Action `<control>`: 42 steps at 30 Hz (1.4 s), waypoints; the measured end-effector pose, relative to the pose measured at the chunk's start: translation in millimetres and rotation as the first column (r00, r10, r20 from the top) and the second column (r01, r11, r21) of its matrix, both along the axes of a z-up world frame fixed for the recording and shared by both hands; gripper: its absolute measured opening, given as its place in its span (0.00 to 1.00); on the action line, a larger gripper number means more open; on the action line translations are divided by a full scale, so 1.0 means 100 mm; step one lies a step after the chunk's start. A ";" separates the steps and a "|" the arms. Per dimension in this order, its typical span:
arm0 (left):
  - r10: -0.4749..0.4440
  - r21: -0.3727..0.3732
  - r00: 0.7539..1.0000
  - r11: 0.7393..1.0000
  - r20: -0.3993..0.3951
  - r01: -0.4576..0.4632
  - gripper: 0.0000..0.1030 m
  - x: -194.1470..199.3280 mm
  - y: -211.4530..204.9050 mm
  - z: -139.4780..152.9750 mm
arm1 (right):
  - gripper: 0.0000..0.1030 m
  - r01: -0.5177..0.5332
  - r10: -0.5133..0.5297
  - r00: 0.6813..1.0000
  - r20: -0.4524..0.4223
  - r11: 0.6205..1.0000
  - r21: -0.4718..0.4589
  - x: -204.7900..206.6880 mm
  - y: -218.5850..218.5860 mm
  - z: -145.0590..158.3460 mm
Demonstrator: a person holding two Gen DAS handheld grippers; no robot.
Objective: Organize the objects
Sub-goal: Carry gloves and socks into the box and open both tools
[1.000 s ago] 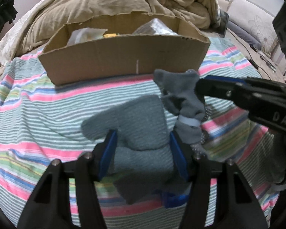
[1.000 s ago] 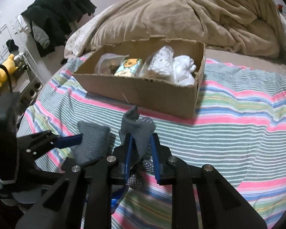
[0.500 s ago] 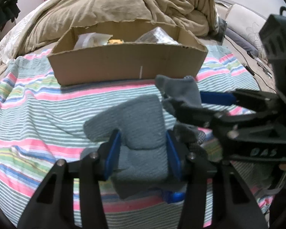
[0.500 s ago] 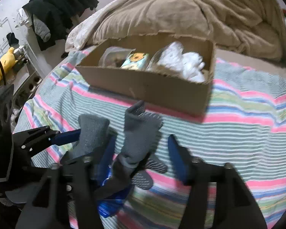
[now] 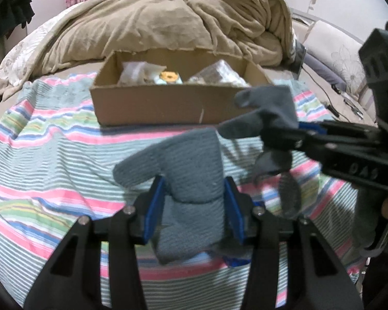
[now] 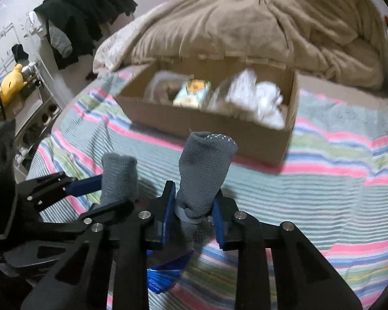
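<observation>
Two tools, each clamped on grey sock: left tool (image 5: 194,201) on knit sock (image 5: 191,178), right tool (image 6: 192,211) on dotted sock (image 6: 204,173)

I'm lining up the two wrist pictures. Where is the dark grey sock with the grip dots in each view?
Left wrist: dark grey sock at right of centre, held by the right gripper.
Right wrist: the sock stands at centre, between that gripper's blue pads.
Shared landmark: cardboard box just behind it.

Grey socks (image 5: 194,178) are showing against a bedsheet (image 5: 51,160) striped pink, green, blue and white. At twelve o'clock, a brown cardboard box (image 5: 155,106) is sitting before a tan blanket (image 5: 168,23).
</observation>
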State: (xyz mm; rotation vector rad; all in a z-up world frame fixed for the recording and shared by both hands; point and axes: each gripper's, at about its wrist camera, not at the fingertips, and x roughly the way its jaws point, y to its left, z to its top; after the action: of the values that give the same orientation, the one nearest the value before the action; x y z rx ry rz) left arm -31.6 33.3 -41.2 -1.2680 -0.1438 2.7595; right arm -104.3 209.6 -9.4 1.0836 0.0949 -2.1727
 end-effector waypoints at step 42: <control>-0.038 0.038 0.986 0.998 -0.164 0.044 0.45 -1.21 -0.25 0.78 | 0.28 0.113 -0.109 0.987 -0.118 0.993 0.024 -1.02 0.11 0.57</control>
State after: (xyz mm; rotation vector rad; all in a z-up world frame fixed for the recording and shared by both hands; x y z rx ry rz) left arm -152.6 8.5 37.2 -1.0183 -0.1586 2.7943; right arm -206.1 220.1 48.0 0.9995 0.1243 -2.3416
